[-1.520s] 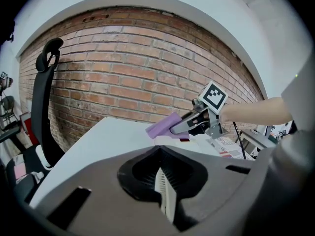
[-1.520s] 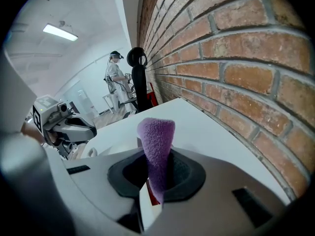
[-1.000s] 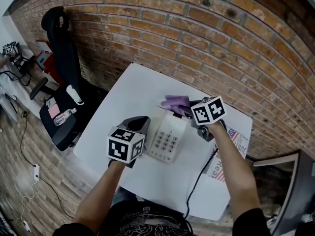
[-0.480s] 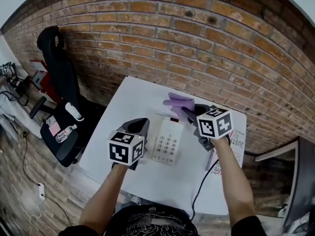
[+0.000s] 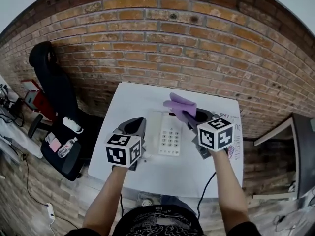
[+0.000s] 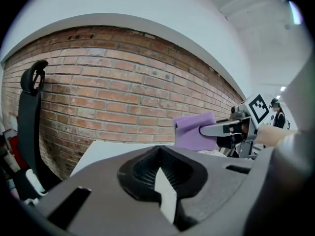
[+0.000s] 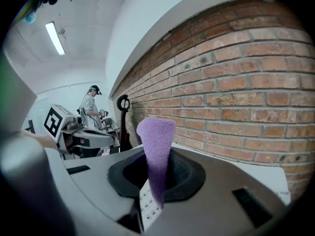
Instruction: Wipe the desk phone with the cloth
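Still clenching the purple cloth (image 5: 180,105) in the right gripper (image 5: 189,116) fingers, holding it over the desk phone's (image 5: 170,140) far end on the worktop (image 5: 138,97); keeping left gripper (image 5: 134,124) fingers closed, empty, alongside; wiping not yet starting.

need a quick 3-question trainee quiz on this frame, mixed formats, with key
1. Multiple choice: what does the right claw hold? A) purple cloth B) a mug C) nothing
2. True or false: the left claw is clamped on the desk phone.
3. Fill in: the white table stands against a ____ wall.
Key: 1 A; 2 false, it is shut with nothing in it; 3 brick.
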Demonstrator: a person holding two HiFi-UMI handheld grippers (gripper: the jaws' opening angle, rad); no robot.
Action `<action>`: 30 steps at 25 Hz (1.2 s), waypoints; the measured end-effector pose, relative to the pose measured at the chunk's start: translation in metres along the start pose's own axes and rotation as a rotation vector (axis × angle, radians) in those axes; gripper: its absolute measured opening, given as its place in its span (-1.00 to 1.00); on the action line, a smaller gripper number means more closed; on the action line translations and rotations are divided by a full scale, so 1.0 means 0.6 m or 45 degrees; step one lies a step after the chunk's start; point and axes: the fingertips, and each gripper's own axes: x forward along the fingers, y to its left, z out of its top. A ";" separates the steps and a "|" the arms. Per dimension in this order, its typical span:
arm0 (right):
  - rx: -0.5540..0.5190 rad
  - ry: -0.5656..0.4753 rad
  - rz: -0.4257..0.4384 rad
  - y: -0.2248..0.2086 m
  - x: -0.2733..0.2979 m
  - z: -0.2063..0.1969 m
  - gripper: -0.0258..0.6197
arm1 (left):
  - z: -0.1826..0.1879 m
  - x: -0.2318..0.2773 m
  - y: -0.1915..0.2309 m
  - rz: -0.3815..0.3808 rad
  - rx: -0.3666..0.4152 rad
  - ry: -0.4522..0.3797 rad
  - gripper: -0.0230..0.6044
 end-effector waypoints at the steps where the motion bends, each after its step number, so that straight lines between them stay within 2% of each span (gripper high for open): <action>1: 0.013 -0.015 -0.024 0.007 -0.010 -0.002 -0.77 | 0.000 -0.008 -0.002 -0.011 0.005 -0.004 -0.91; 9: 0.085 -0.131 -0.217 0.067 -0.084 -0.023 -0.78 | -0.012 -0.067 -0.020 -0.095 0.048 -0.023 -0.91; 19: 0.108 -0.227 -0.360 0.149 -0.173 -0.051 -0.77 | -0.038 -0.143 -0.045 -0.154 0.087 -0.043 -0.91; 25: 0.117 -0.271 -0.441 0.161 -0.212 -0.070 -0.78 | -0.058 -0.167 -0.056 -0.172 0.095 -0.038 -0.91; 30: 0.125 -0.271 -0.459 0.167 -0.222 -0.084 -0.78 | -0.067 -0.178 -0.061 -0.177 0.100 -0.034 -0.91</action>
